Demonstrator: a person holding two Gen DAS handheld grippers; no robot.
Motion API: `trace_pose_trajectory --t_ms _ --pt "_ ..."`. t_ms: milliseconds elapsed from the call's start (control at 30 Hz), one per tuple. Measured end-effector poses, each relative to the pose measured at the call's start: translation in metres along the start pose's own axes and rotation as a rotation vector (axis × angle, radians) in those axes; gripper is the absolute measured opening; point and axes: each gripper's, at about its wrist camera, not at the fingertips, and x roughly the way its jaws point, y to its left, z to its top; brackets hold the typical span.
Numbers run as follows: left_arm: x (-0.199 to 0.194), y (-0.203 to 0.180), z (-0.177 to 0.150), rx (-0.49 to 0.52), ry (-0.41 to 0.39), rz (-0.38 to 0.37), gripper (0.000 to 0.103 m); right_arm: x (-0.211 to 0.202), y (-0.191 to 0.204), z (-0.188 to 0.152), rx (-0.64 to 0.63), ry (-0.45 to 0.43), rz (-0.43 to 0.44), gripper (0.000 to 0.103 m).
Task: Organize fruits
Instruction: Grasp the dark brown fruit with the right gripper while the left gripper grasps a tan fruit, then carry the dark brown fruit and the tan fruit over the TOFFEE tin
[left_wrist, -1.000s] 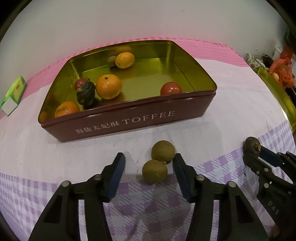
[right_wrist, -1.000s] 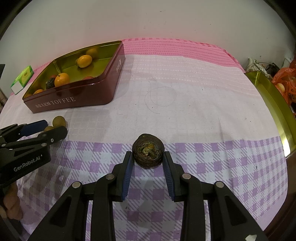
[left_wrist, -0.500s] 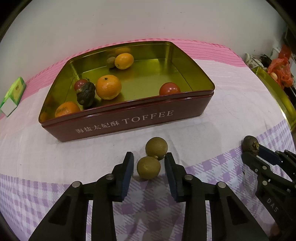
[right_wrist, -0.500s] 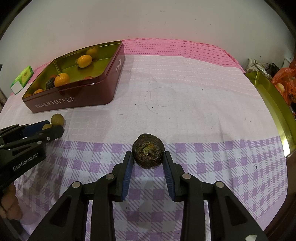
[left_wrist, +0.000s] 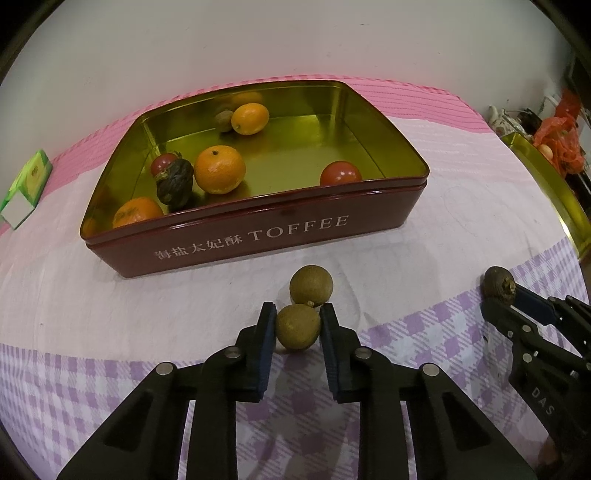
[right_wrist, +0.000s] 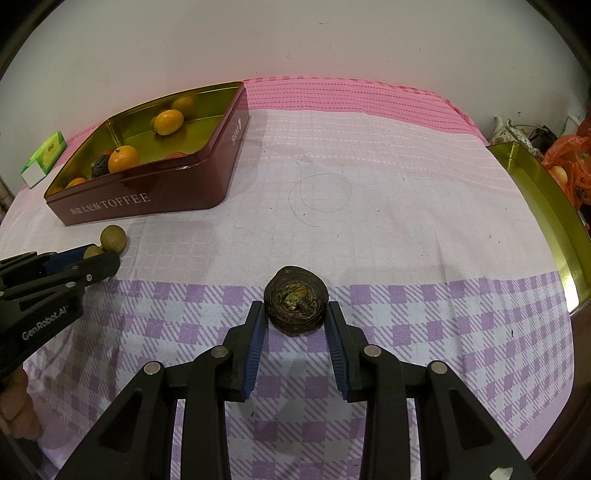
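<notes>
Left claw (left_wrist: 298, 326) is clamped on a small green fruit (left_wrist: 297, 327), right claw (right_wrist: 296, 318) on a shrivelled brown fruit (right_wrist: 296, 304); both look light, roundish and probably roll-prone, so grip across the middle.

I can't identify the small fruit (left_wrist: 224, 120) tucked behind the kumquat (left_wrist: 250, 118); the gold lid (right_wrist: 546, 206) runs past my right view's edge.
</notes>
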Motion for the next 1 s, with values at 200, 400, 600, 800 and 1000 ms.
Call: trace_pose_trajectory --t_ms 200,400,600,800,1000 --pt "-0.004 0.002 -0.005 -0.009 0.003 0.007 0.025 0.000 0.000 0.001 0.004 0.000 -0.005 0.031" --pt "-0.009 0.003 -0.009 -0.024 0.007 0.020 0.025 0.001 0.000 0.001 0.007 -0.001 -0.007 0.031" --pt "-0.013 0.008 -0.015 -0.043 0.009 0.031 0.025 0.002 0.000 0.001 0.008 -0.003 -0.009 0.031" --pt "-0.014 0.017 -0.018 -0.067 0.013 0.037 0.025 0.002 0.000 0.000 0.009 -0.003 -0.015 0.030" --pt "-0.016 0.026 -0.020 -0.090 0.013 0.051 0.025 0.002 -0.001 0.001 0.013 0.001 -0.021 0.030"
